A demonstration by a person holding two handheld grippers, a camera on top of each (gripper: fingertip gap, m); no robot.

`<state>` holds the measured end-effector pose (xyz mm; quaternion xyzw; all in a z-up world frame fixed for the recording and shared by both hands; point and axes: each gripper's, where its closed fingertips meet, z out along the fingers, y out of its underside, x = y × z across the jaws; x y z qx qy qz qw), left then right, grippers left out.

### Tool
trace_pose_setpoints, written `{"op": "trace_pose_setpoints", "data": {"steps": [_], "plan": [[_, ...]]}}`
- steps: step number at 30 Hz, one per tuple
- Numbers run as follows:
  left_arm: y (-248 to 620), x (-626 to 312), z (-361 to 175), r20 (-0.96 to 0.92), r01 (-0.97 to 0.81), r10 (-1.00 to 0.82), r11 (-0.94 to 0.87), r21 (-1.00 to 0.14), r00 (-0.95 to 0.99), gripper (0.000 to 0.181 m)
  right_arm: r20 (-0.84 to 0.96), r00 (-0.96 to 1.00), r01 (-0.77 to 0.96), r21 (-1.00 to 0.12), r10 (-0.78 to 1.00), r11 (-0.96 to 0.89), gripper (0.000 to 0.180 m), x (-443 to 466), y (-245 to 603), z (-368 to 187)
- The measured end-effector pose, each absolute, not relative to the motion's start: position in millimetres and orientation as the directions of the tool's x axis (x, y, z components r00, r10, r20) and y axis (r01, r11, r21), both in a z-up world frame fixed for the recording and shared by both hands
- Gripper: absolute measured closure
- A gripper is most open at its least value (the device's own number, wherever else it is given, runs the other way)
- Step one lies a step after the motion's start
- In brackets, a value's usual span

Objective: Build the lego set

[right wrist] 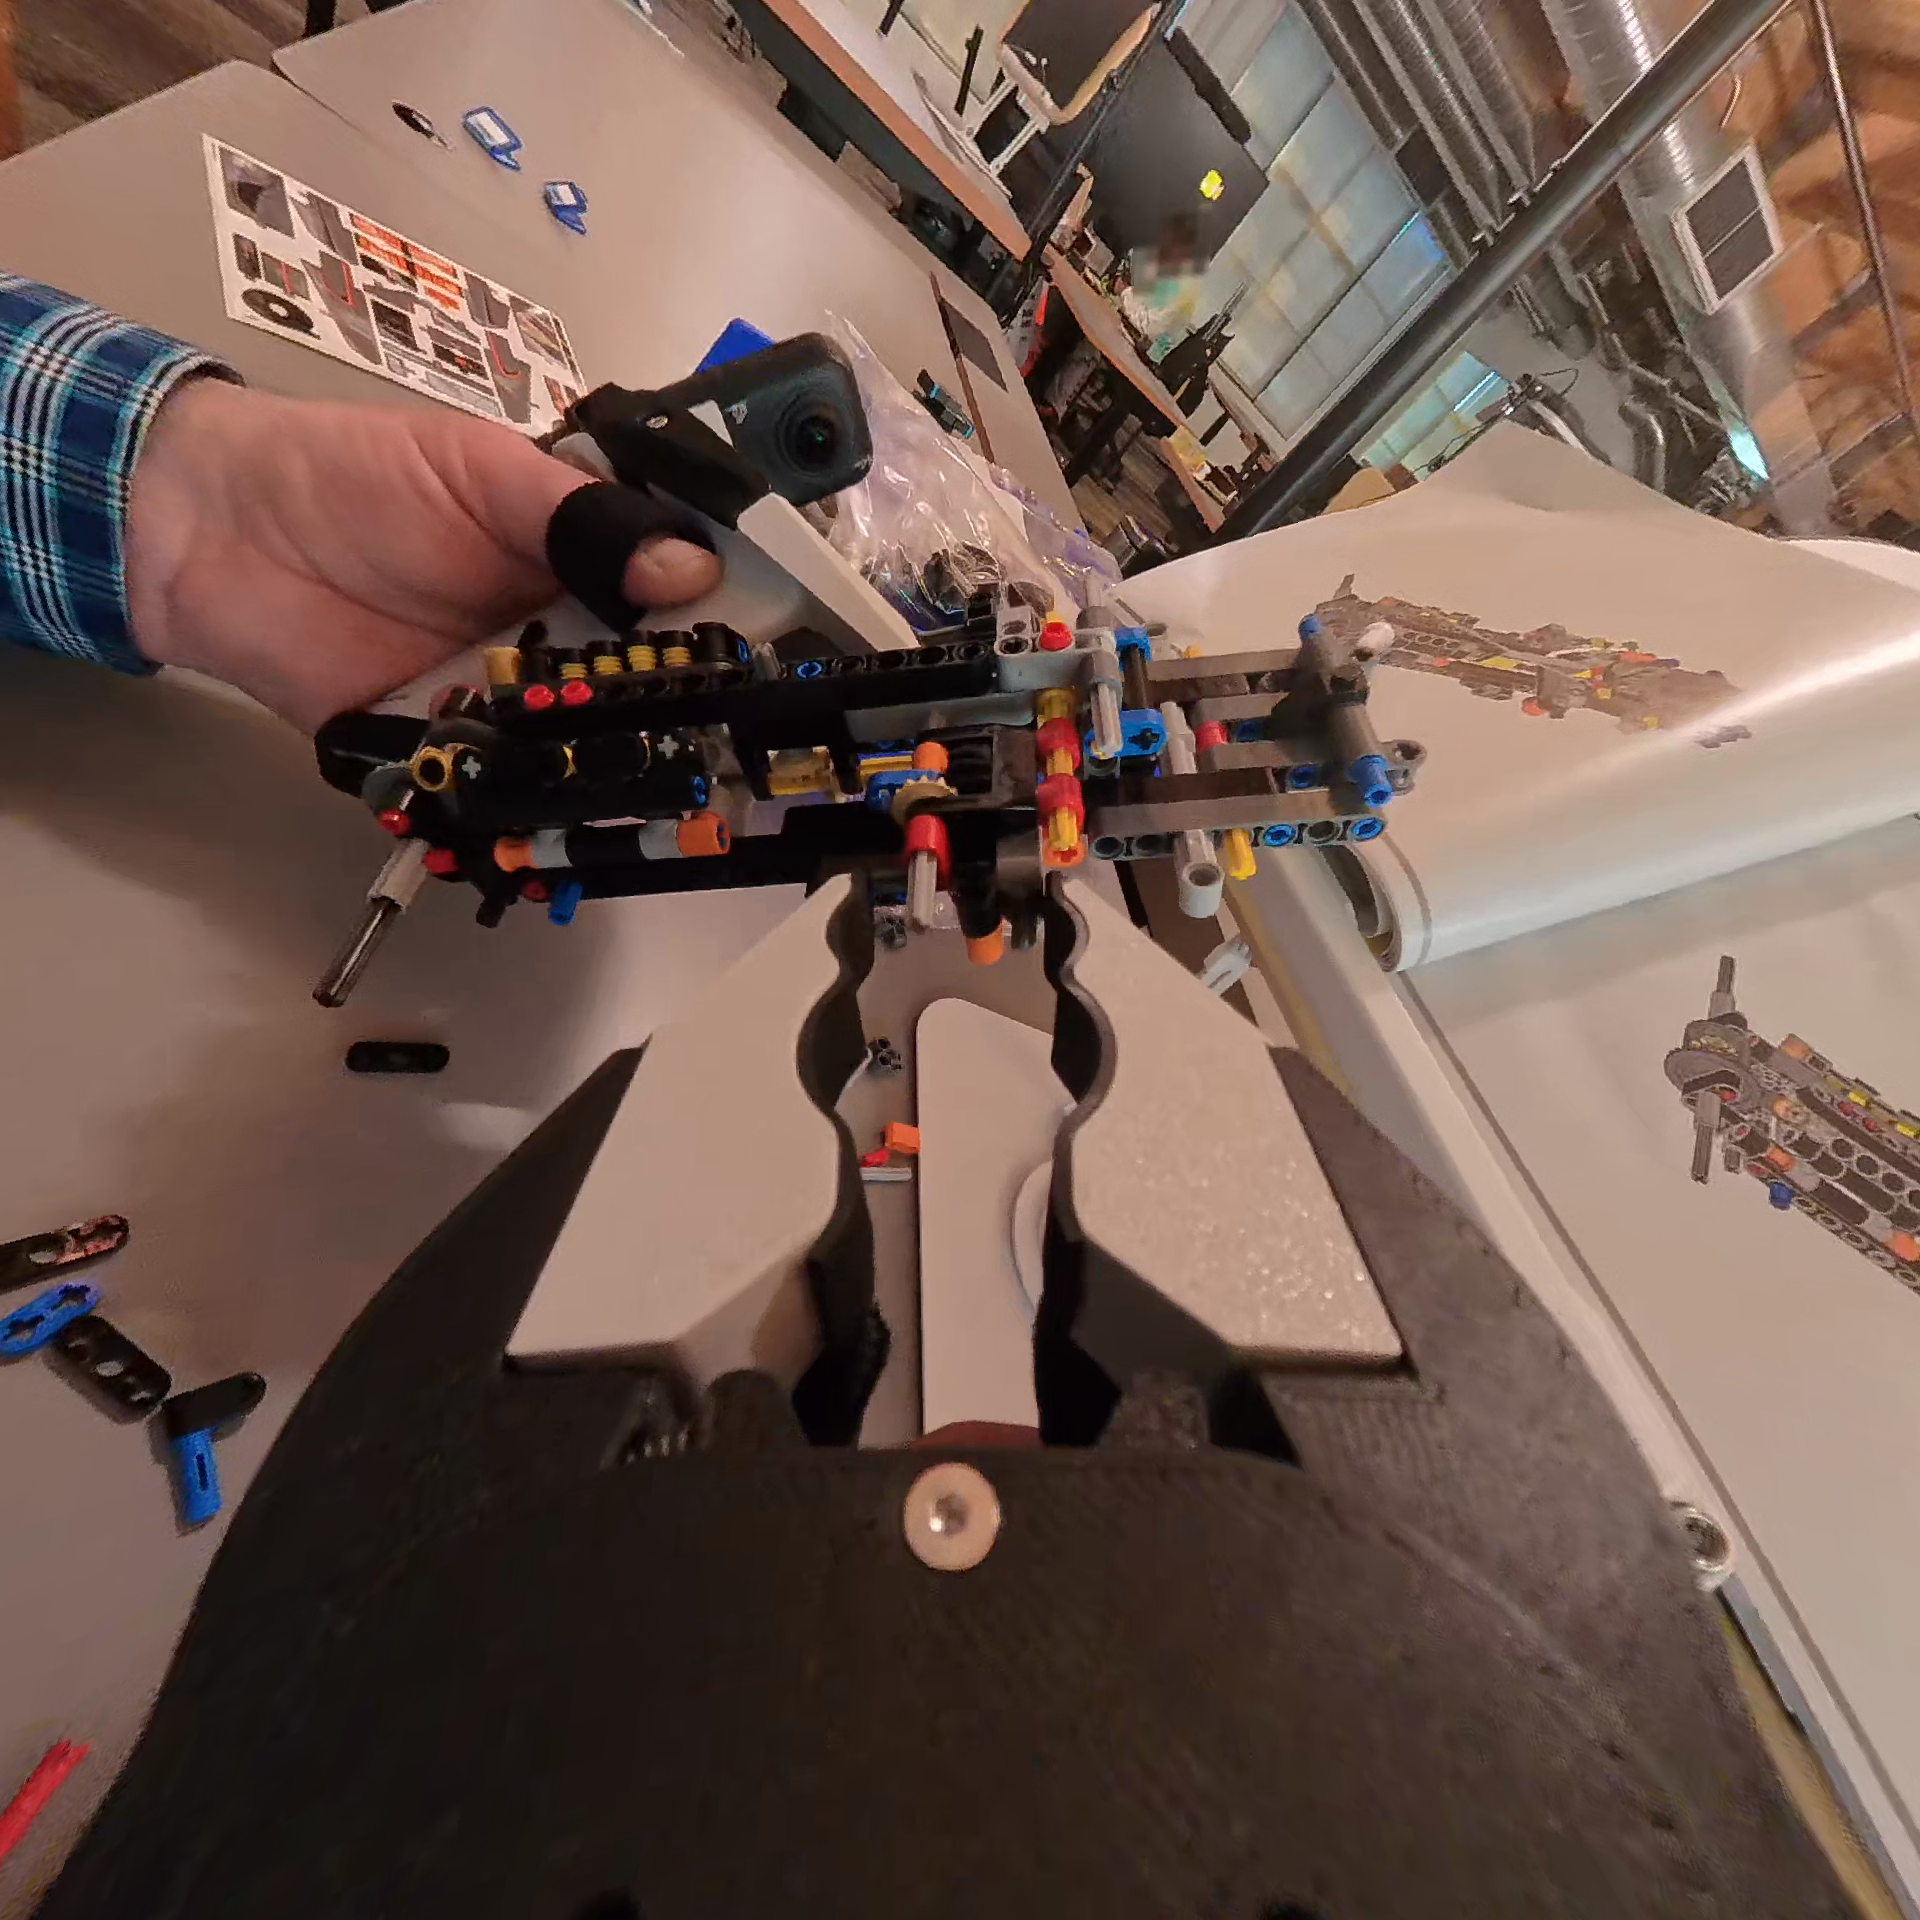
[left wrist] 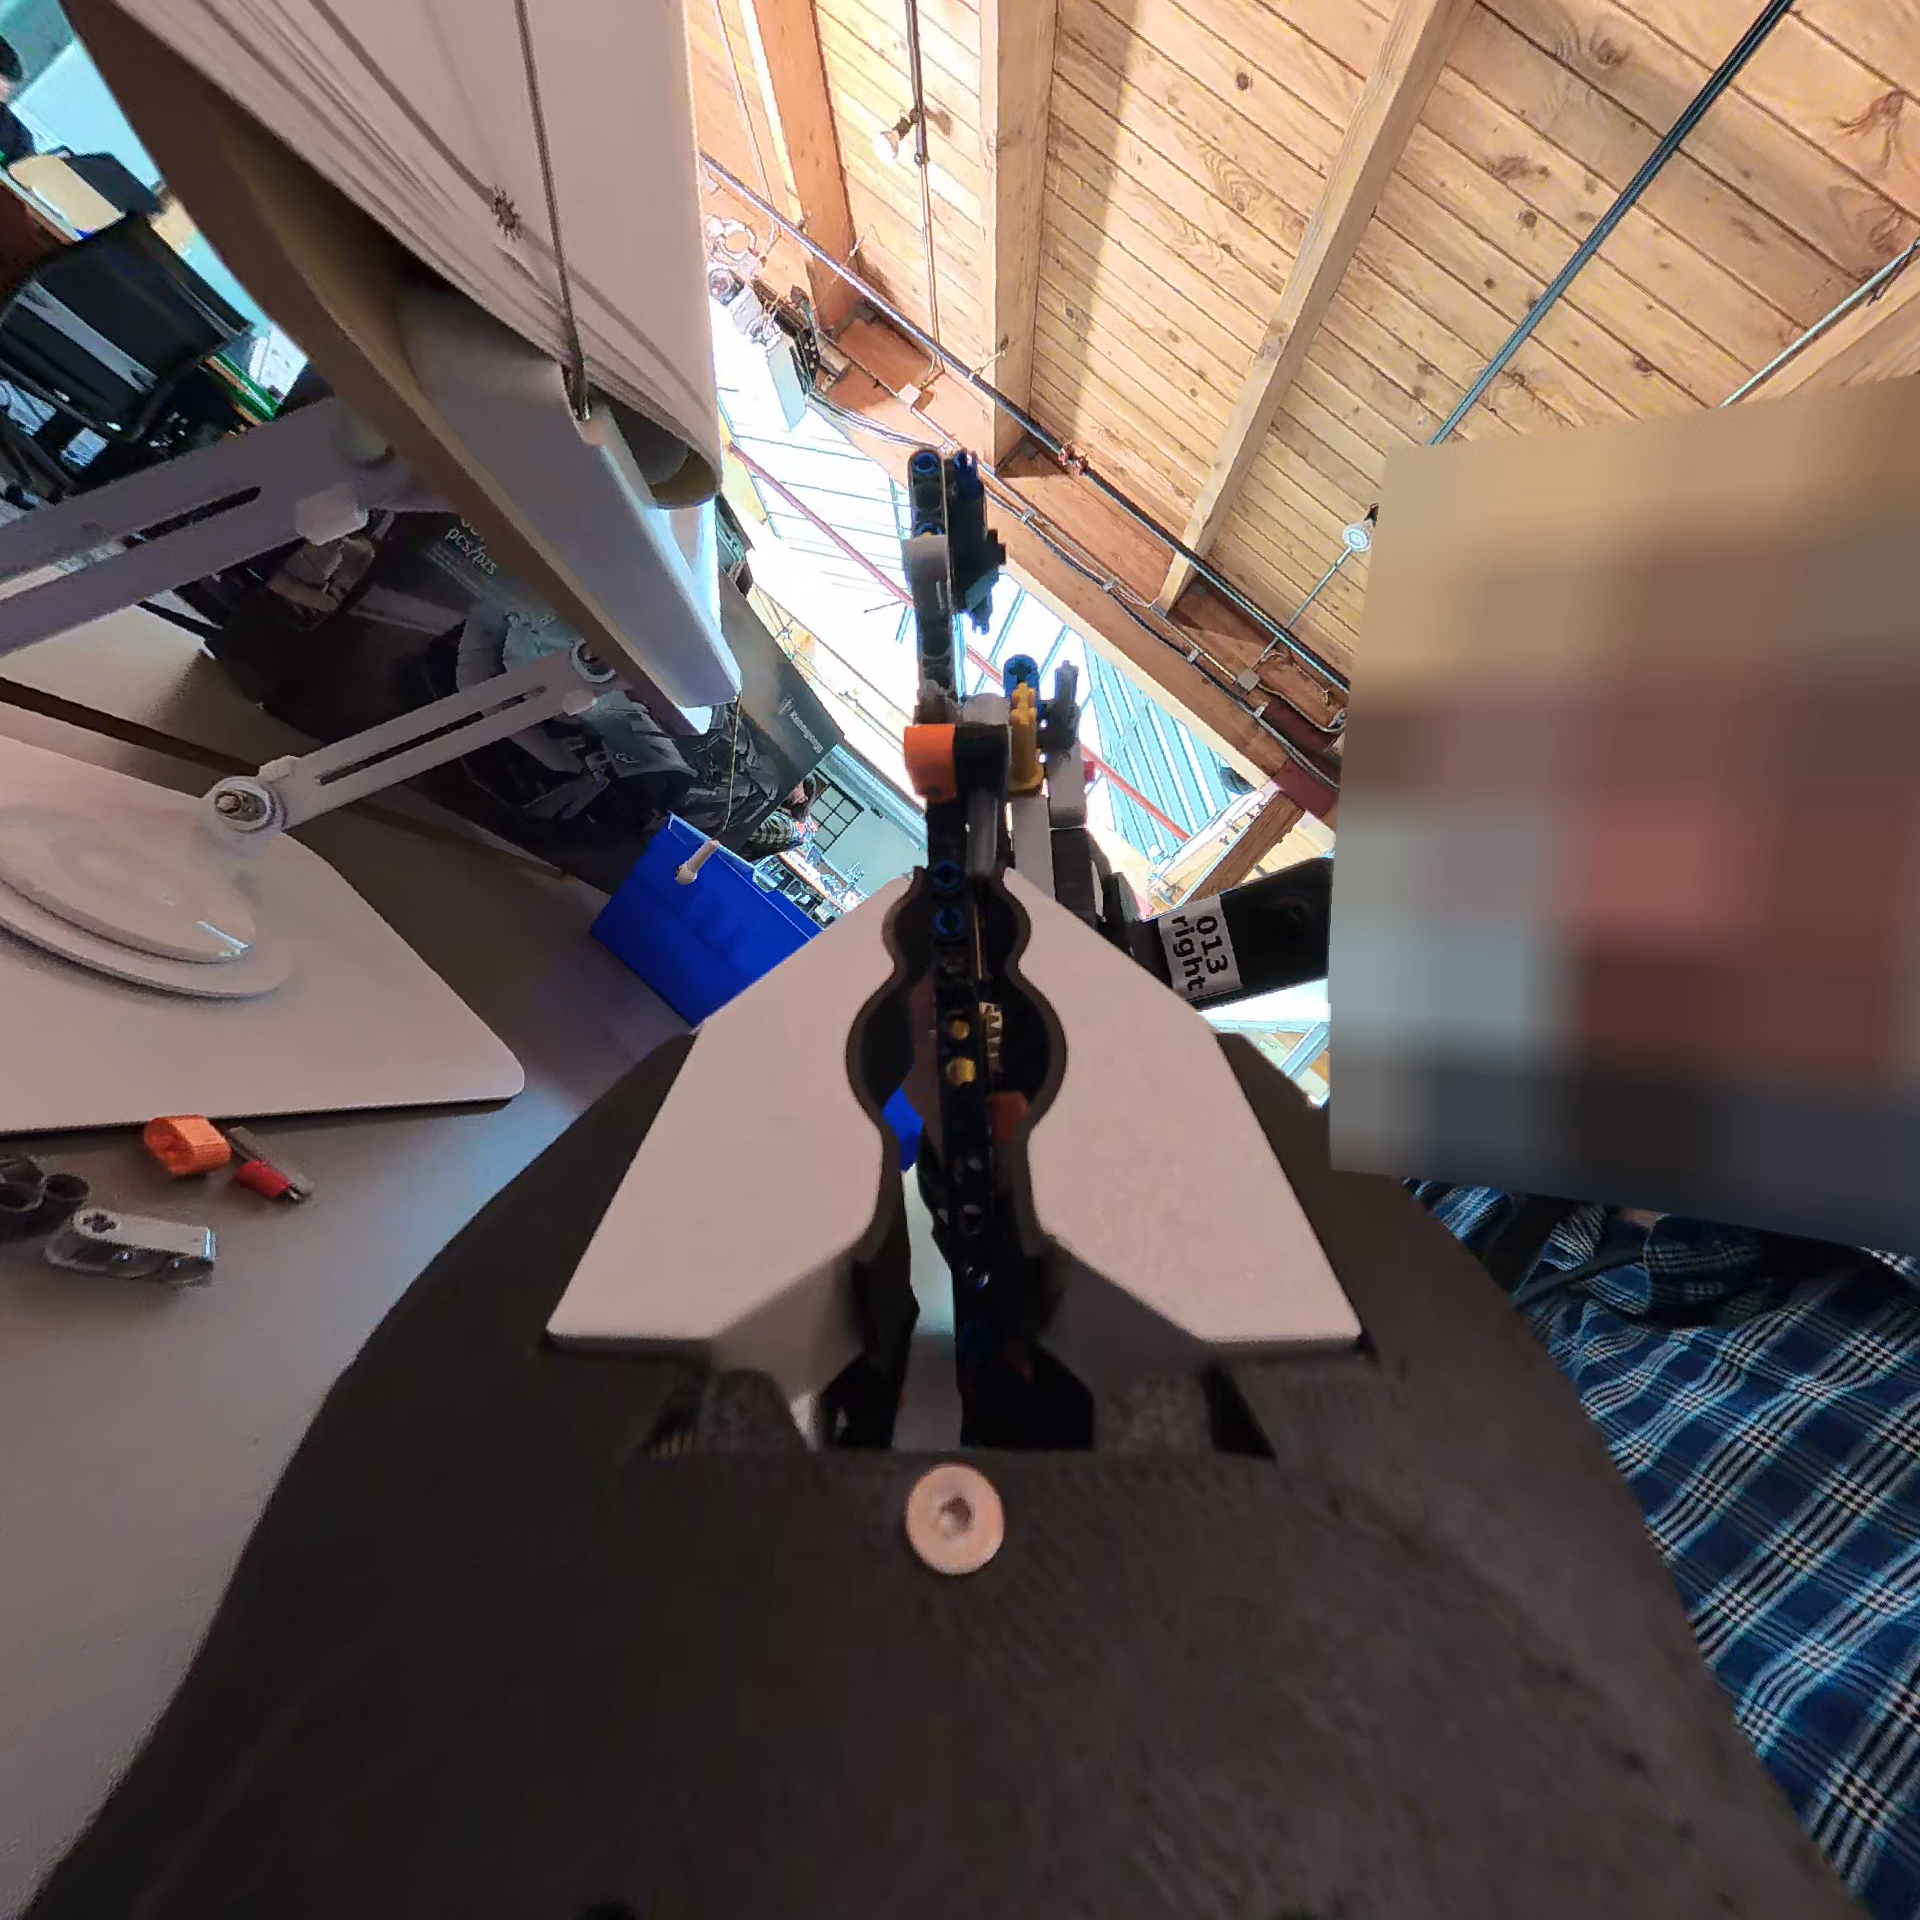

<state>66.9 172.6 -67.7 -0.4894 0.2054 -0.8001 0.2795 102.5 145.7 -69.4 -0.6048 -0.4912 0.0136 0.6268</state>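
Jaws first: the left gripper (left wrist: 961, 935) is clamped tight on the long Lego Technic chassis (left wrist: 971, 831), whose black beam runs straight up the slot between the grey fingers (left wrist: 769, 1143) and juts out past the tips toward the wooden ceiling (left wrist: 1351, 208). Over on the other side, the right gripper (right wrist: 951, 914) has its jaws parted, tips closing in around the underside of the same chassis (right wrist: 831, 748) at mid-length; whether they actually pinch it, I cannot tell. The build lies crosswise just beyond those tips, black beams studded with red, blue, yellow and orange pins, a grey axle (right wrist: 358, 940) poking out of its left end. A hand (right wrist: 343, 551) in a plaid sleeve holds the left gripper at that far left end, its camera (right wrist: 816, 431) looking back. Loose pieces lie on the grey table (right wrist: 208, 883) left of the jaws: a blue connector (right wrist: 195, 1470) and black liftarms (right wrist: 109, 1366). Open instruction pages (right wrist: 1662, 1195) spread off to the right.
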Motion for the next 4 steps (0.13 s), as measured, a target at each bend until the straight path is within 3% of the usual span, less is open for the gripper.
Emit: {"op": "trace_pose_setpoints", "data": {"steps": [4], "plan": [[172.8, 68.7, -66.3, 0.675, 0.257, -0.635, -0.771, -0.582, -0.375, 0.172, 0.555, 0.541, 0.537, -0.806, 0.632, 0.249, 0.150, 104.5, 145.9, -66.7]]}}
